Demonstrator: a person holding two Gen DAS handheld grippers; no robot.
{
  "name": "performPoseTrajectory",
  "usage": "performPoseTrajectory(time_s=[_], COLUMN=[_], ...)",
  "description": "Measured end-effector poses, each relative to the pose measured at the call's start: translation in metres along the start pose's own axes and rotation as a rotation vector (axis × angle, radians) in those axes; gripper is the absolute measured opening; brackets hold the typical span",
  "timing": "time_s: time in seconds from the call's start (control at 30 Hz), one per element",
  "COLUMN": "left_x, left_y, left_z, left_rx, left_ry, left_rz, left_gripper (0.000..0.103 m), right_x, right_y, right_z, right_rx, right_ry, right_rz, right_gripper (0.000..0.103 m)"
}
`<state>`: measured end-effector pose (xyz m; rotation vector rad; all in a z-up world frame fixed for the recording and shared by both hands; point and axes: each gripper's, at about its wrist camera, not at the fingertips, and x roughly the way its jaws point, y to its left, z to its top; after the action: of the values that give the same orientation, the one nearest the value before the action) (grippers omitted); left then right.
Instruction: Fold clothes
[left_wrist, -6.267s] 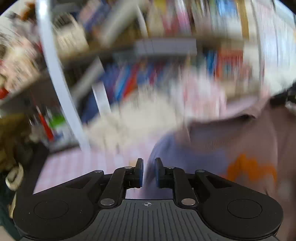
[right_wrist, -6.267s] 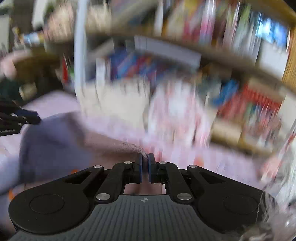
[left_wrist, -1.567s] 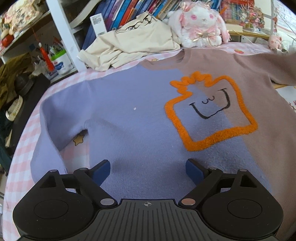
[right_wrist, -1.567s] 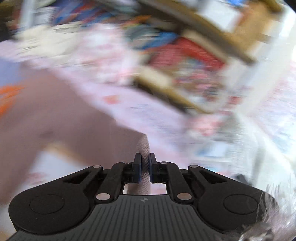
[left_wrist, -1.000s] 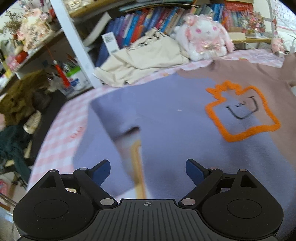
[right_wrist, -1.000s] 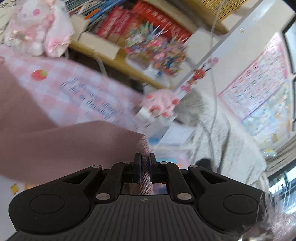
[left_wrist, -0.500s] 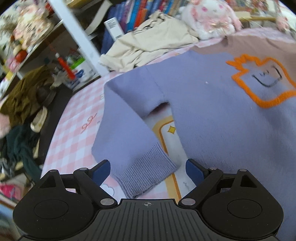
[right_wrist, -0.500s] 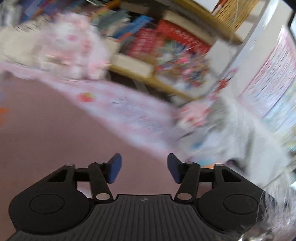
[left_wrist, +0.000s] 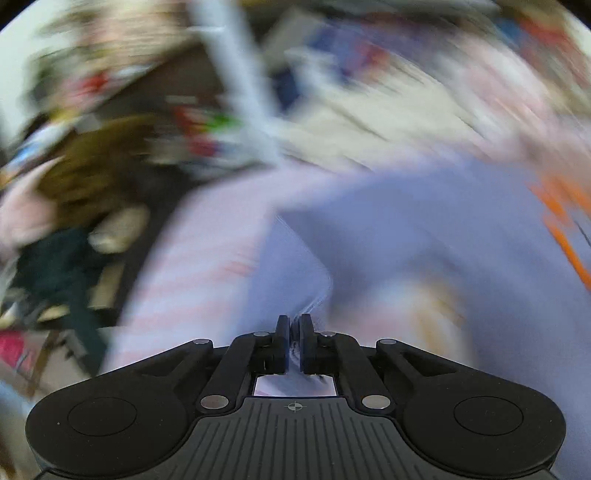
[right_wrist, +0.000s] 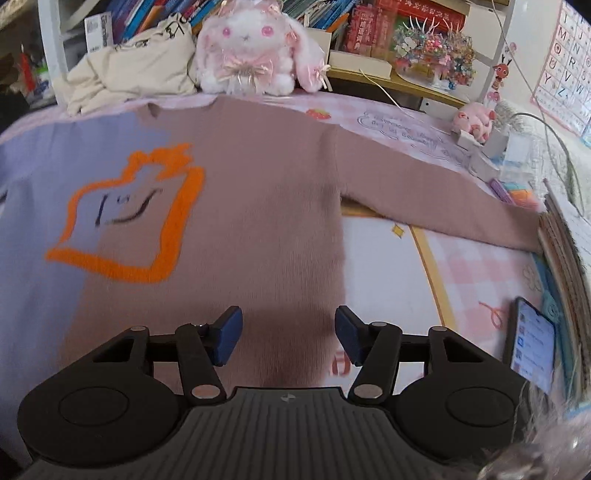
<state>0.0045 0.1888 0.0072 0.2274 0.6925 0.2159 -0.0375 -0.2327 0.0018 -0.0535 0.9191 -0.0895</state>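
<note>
Two halves of colour make up the sweater (right_wrist: 258, 192) you are working on: lilac on the left, dusty pink on the right, with an orange outlined patch (right_wrist: 129, 218) where they meet. It lies face up and spread flat on the pink checked bench cover (right_wrist: 480, 273), collar toward the far side near the plush rabbit (right_wrist: 251, 48) and the cream garment (right_wrist: 133, 70). Your right tongs (right_wrist: 288, 334) hang released, fingers wide apart, just above the near hem of the pink half and gripping nothing. The pink sleeve (right_wrist: 436, 199) stretches out straight to the right, its cuff reaching the stack of books (right_wrist: 565, 251) at the bench edge, with a phone (right_wrist: 532, 347) lying nearer. Your left tongs (left_wrist: 294, 345) are clenched on lilac cloth, by its place the cuff end of the lilac sleeve (left_wrist: 291, 269), though the left view is badly smeared by motion and the bench cover there shows only as pale pink stripes. As far as the right view shows, the body carries no fold and the pink sleeve is not laid in. Judging from that, most of the folding is left: both sleeves need to lie across the body, then the body needs doubling over. Whether the lilac sleeve is lifted clear of the bench or dragging on it cannot be told.
</note>
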Motion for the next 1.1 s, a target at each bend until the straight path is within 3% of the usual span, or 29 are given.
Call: performPoseTrajectory(time_s=[0.13, 0.2, 0.23, 0.27, 0.3, 0.33, 0.37, 0.43, 0.47, 0.5, 0.57, 0.77, 0.87, 0.97, 1.03, 1.1], left_x=[0.028, 0.031, 0.026, 0.018, 0.014, 0.011, 0.010, 0.014, 0.015, 0.016, 0.018, 0.024, 0.022, 0.018, 0.018, 0.020], left_y=[0.060, 0.069, 0.067, 0.060, 0.050, 0.040, 0.026, -0.003, -0.020, -0.034, -0.060, -0.080, -0.090, -0.096, -0.091, -0.080], left_z=[0.032, 0.037, 0.037, 0.034, 0.030, 0.026, 0.020, 0.009, 0.007, 0.006, 0.005, 0.004, 0.003, 0.001, -0.002, -0.002], left_rx=[-0.053, -0.083, -0.117, -0.160, -0.206, -0.252, -0.305, -0.371, -0.372, -0.351, -0.308, -0.266, -0.243, -0.238, -0.270, -0.303], left_ry=[0.031, 0.049, 0.029, 0.011, 0.022, 0.038, 0.072, 0.141, 0.170, 0.187, 0.214, 0.241, 0.252, 0.267, 0.275, 0.255], left_rz=[0.198, 0.243, 0.207, 0.127, -0.001, -0.134, -0.306, -0.552, -0.615, -0.618, -0.602, -0.602, -0.603, -0.616, -0.621, -0.576], left_gripper=[0.010, 0.011, 0.014, 0.028, 0.051, 0.061, 0.067, 0.067, 0.067, 0.067, 0.067, 0.059, 0.028, 0.007, 0.006, 0.003], right_x=[0.000, -0.001, -0.001, -0.001, -0.001, -0.002, -0.002, -0.003, -0.004, -0.004, -0.004, -0.005, -0.004, -0.002, 0.001, 0.003], right_y=[0.007, 0.010, 0.011, 0.010, 0.010, 0.010, 0.010, 0.008, 0.007, 0.006, 0.002, -0.010, -0.012, -0.007, -0.002, 0.003], right_z=[-0.010, -0.011, -0.011, -0.012, -0.012, -0.012, -0.013, -0.013, -0.014, -0.014, -0.015, -0.018, -0.018, -0.014, -0.011, -0.007], right_rx=[0.000, -0.007, -0.009, -0.007, -0.005, -0.003, -0.001, -0.001, -0.001, -0.002, 0.000, 0.051, 0.085, 0.074, 0.071, 0.068], right_ry=[0.023, 0.023, 0.023, 0.024, 0.025, 0.026, 0.028, 0.032, 0.034, 0.036, 0.038, 0.041, 0.044, 0.040, 0.032, 0.024], right_rz=[-0.018, -0.028, -0.032, -0.035, -0.038, -0.041, -0.045, -0.059, -0.066, -0.072, -0.078, -0.064, -0.027, 0.008, 0.036, 0.063], right_gripper=[0.054, 0.054, 0.054, 0.054, 0.054, 0.053, 0.053, 0.052, 0.052, 0.052, 0.049, 0.042, 0.026, 0.015, 0.012, 0.012])
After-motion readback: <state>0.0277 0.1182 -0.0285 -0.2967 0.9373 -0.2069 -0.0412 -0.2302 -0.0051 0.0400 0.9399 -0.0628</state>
